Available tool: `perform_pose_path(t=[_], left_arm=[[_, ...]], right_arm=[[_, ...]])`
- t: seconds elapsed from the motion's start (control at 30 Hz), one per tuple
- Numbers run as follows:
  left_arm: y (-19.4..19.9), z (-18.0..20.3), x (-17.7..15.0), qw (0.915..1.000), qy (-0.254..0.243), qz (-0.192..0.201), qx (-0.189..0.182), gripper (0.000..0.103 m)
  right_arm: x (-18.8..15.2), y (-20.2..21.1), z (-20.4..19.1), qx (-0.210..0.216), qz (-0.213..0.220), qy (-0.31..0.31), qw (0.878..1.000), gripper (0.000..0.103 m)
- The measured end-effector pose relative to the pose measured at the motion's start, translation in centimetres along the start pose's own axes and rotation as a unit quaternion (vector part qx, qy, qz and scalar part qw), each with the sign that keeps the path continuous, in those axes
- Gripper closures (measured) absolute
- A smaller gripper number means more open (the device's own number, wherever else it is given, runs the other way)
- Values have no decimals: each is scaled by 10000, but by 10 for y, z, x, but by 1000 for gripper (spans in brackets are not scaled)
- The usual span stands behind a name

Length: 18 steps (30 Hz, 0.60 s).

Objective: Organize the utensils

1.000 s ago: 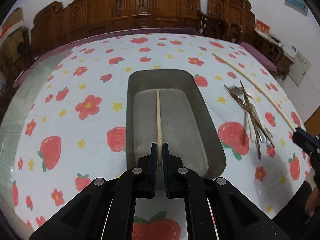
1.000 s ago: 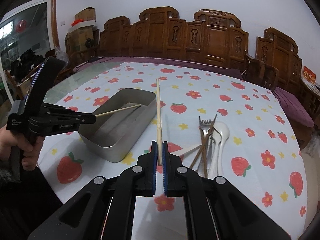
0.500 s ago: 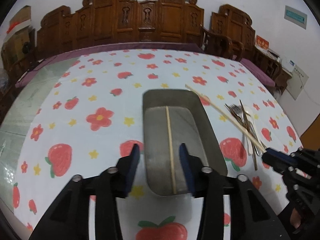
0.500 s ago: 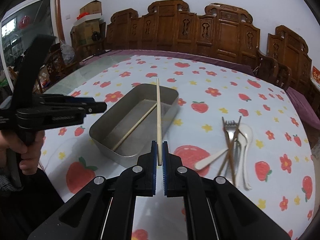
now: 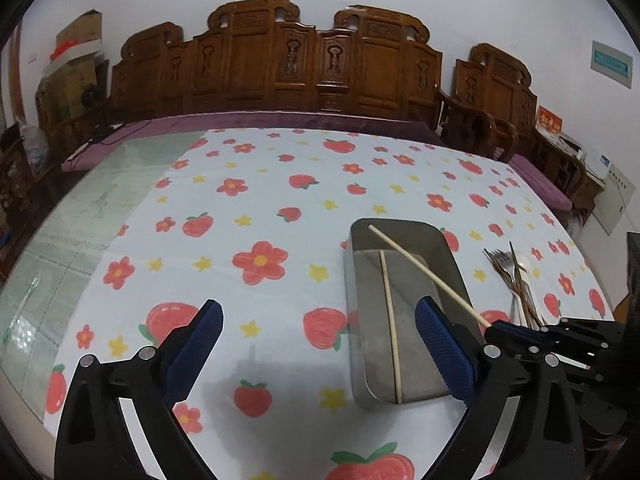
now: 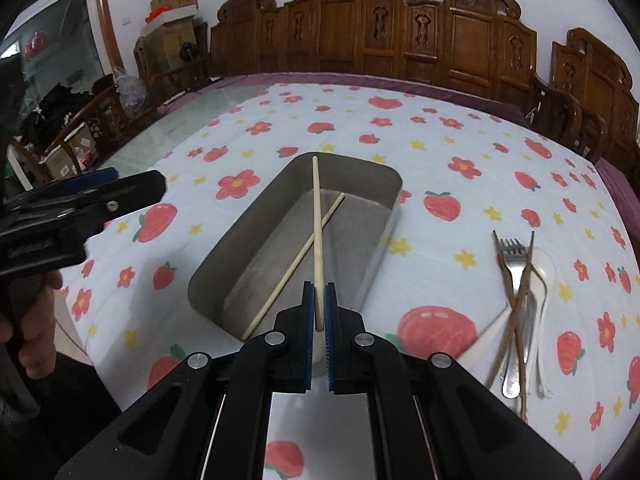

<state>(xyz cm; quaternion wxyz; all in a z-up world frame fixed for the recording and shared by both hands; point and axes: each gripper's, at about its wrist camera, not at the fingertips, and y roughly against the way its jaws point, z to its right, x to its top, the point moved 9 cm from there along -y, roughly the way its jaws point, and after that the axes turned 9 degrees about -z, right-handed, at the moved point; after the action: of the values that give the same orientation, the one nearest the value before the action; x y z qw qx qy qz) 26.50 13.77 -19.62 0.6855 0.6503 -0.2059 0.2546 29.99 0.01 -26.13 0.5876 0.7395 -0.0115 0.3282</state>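
Note:
A grey metal tray point(image 5: 452, 258) point(image 6: 260, 220) sits on the strawberry tablecloth. One light wooden chopstick point(image 5: 390, 320) point(image 6: 288, 272) lies flat inside it. My right gripper point(image 6: 319, 312) is shut on a second light chopstick point(image 6: 317, 216) point(image 5: 424, 272), held above the tray with its tip over the far end. My left gripper point(image 5: 320, 340) is open and empty, left of the tray's near end; it shows in the right wrist view point(image 6: 80, 204) too.
A pile of utensils lies right of the tray: a metal fork point(image 6: 514, 280) point(image 5: 502, 266), a white spoon point(image 6: 542, 276) and dark chopsticks point(image 6: 516, 300). Carved wooden chairs point(image 5: 320, 64) line the table's far side. Bare glass tabletop point(image 5: 80, 220) shows at left.
My left gripper has let go of its chopstick, which now lies in the tray, opened wide and drawn back to the left. My right gripper has carried its chopstick over the tray.

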Motion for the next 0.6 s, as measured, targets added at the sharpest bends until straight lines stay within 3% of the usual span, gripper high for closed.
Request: perform_pose_path(t=[0.27,0.57,0.6], left_arm=[[2,-6,2,10000,72,30,-5,9],[0,-3,0,10000,22,20,-40,9],[0,-1,0,10000,5,19,-51,9]], right_arm=[[5,-24,-6,30,-273,-132,9995,97],[3,-21,-16,342,-156,71,9993,94],[2,-17,-16,401,-112,91,9991,87]])
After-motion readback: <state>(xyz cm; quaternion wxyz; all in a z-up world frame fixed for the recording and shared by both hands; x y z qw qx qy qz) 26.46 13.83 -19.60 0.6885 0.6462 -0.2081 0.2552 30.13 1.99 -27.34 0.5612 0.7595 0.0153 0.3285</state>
